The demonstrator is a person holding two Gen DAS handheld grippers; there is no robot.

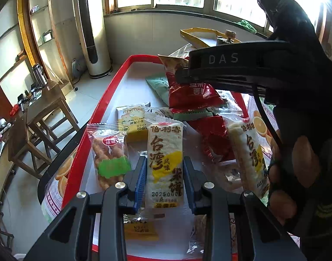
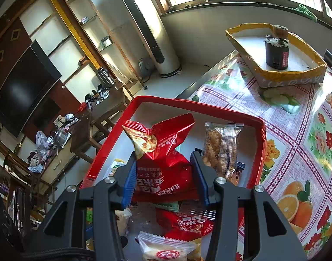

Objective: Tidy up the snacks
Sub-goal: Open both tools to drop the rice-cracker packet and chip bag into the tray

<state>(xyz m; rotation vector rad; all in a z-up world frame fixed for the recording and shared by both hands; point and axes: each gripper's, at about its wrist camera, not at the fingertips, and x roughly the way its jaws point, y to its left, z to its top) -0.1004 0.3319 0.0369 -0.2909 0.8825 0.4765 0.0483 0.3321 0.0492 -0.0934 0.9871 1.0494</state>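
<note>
Sunlit living room, windows behind; floral oilcloth tabletop (image 2: pixel 296 117) carries a red-rimmed shallow tray (image 2: pixel 200 105) of mixed snack packets.

Left hand-held gripper (image 1: pixel 165 174): blue pads straddle a white-and-yellow rice cracker packet (image 1: pixel 165 158) lying among others in the tray; whether they are pressing it, cannot tell.

Right hand-held gripper (image 2: pixel 166 174): clamped on a crinkled red foil snack bag (image 2: pixel 166 152), held above the tray's far end.

Risks, judged:
- Foil is slick and puffed; a grip low on the bag could let it slide out.
- Clear twisted-pastry packet (image 2: pixel 220 148) sits just beside the right finger; it could get snagged.
- The grippers work close together; a collision is likely.
</note>
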